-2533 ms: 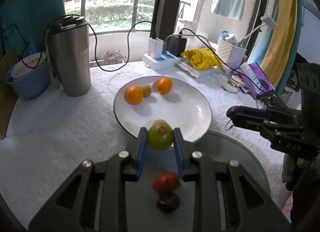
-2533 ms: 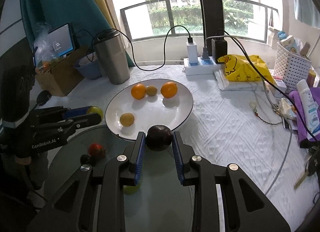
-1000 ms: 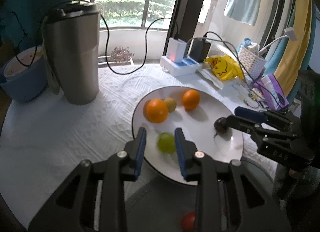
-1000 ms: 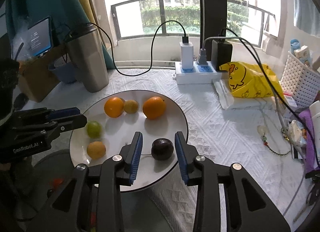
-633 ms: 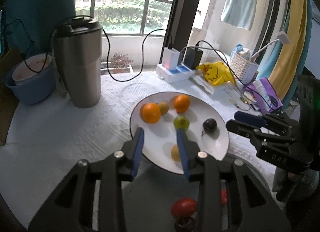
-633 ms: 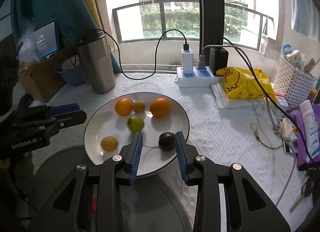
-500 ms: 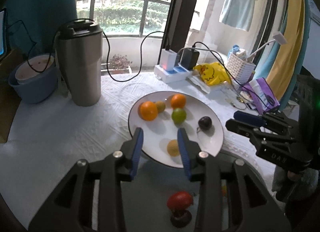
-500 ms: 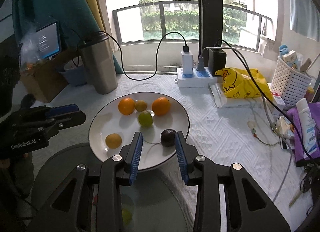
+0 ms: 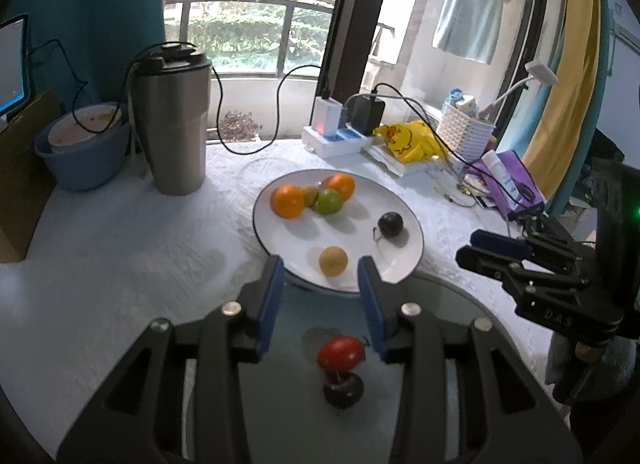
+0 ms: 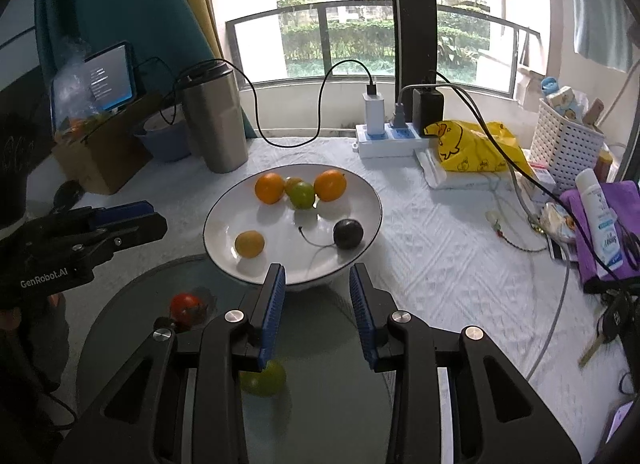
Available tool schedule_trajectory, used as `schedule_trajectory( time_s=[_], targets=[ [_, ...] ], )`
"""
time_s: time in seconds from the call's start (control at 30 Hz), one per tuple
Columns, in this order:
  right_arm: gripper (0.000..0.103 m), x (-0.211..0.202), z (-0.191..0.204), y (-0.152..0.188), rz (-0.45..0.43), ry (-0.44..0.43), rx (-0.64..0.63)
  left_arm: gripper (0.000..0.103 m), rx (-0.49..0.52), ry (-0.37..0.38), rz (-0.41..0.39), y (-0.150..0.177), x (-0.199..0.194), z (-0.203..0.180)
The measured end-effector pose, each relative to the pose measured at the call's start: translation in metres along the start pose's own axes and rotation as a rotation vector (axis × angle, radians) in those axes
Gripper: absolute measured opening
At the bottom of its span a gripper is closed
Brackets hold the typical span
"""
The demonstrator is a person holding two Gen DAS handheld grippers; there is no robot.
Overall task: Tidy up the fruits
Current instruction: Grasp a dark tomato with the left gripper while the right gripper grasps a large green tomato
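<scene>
A white plate holds two oranges, a green fruit between them, a dark plum and a yellow fruit. On the glass tabletop near me lie a red tomato and another green fruit. My left gripper hovers before the plate's near rim, its jaws opening with nothing held between them. My right gripper is open and empty at the plate's near edge.
A steel tumbler and a blue bowl stand at the back left. A power strip with cables, a yellow bag, a white basket and a purple cloth with a bottle crowd the right.
Both grippers let go of their fruits on the plate and drew back toward me. The green fruit rolled up against the oranges. The left jaws spread wider.
</scene>
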State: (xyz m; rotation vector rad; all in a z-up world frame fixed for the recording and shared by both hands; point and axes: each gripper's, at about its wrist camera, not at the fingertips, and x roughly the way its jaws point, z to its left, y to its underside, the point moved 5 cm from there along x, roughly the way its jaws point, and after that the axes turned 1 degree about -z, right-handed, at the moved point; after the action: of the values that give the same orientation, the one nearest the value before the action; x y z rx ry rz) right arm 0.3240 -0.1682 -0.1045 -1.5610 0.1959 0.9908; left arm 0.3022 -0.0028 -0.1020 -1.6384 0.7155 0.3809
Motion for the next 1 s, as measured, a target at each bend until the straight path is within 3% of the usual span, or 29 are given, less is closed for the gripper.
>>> schedule_trajectory(
  time_s=[0.63,0.77,1.0],
  targets=[
    [0.036,-0.014,0.019,0.037,0.036,-0.05,-0.011,0.04,-0.022,0.006,0.042,0.046,-0.015,-0.014],
    [0.044,-0.011,0.024,0.049,0.057,-0.068,-0.016,0.041,-0.024,0.006,0.061,0.057,-0.012,-0.017],
    [0.044,-0.004,0.026,0.061,0.083,-0.091,-0.015,0.041,-0.044,0.001,0.095,0.07,-0.005,-0.02]
  ],
)
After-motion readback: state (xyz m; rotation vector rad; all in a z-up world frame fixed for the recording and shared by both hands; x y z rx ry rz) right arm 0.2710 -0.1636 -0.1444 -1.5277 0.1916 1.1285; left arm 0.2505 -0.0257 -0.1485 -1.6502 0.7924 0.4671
